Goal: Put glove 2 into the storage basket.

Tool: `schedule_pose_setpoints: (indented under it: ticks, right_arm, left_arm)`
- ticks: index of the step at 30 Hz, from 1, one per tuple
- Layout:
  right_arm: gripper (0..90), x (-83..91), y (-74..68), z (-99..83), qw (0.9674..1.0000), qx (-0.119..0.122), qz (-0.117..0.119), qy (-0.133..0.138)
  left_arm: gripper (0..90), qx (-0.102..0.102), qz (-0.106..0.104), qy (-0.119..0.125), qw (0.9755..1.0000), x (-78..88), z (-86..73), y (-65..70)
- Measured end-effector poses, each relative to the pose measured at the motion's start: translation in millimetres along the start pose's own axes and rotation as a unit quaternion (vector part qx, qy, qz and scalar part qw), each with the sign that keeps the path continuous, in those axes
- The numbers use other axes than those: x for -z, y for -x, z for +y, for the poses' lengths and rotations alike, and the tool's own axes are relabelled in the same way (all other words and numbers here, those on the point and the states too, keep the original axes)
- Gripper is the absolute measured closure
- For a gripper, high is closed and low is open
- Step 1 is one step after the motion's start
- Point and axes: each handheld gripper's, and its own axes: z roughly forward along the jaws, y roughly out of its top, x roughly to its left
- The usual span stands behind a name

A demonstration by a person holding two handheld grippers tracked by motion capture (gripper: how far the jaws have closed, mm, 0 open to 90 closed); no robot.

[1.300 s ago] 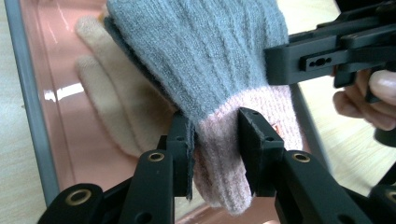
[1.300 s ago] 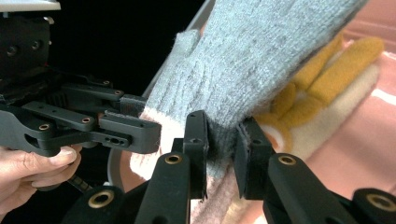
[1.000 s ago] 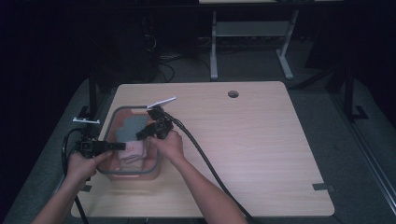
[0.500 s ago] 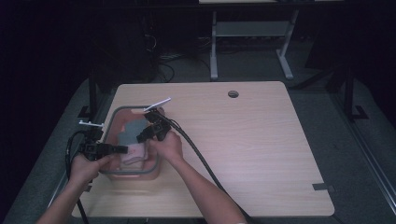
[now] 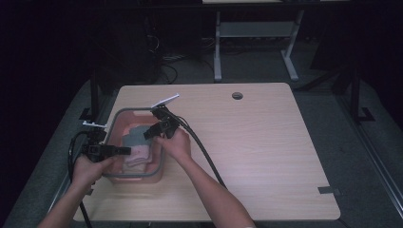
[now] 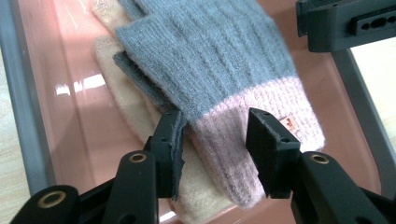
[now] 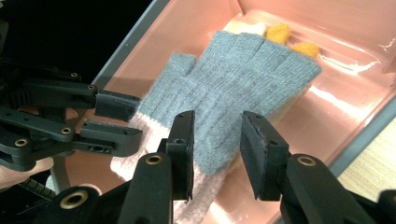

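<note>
A: Where's the grey glove (image 6: 210,60) sitting?

B: It's lying flat in the pink tray (image 5: 119,124) at the table's (image 5: 266,156) left side, stacked on a beige glove (image 6: 126,107). Orange fingertips (image 7: 280,31) are poking out past the grey ones.

A: Left gripper (image 6: 212,140)?

B: Jaws have just been opening. They're straddling the glove's pink cuff (image 6: 243,140); the cuff is sitting between the pads with a gap on the right side, so they're not clamping it. Released.

A: Right gripper (image 7: 217,140)?

B: Same story, jaws have just been opening. They're hovering over the grey part near the cuff, with fabric showing between the pads but nothing squeezed. Released too.

A: Spacing between them?

B: Close. They're facing each other across the glove from opposite tray sides.
</note>
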Motion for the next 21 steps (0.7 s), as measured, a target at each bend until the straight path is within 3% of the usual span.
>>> schedule_pose_setpoints:
  ticks: [9, 14, 21]
  right_arm:
    - [63.3, 6.3, 1.1, -2.7, 0.9999, 0.000, 0.011, 0.003]
    - [61.7, 12.9, 1.9, -2.8, 0.9998, 0.002, 0.015, 0.009]
    - [59.4, 27.8, 8.5, -4.5, 0.9995, -0.003, 0.023, 0.022]
  left_arm:
    - [53.8, 0.007, -0.004, 0.022, 0.9997, 8.8, 5.8, 1.9]
    - [53.7, 0.014, -0.022, 0.038, 0.9989, 12.7, 10.1, 6.0]
    - [52.5, 0.006, -0.024, 0.050, 0.9984, 15.9, 16.5, 13.0]
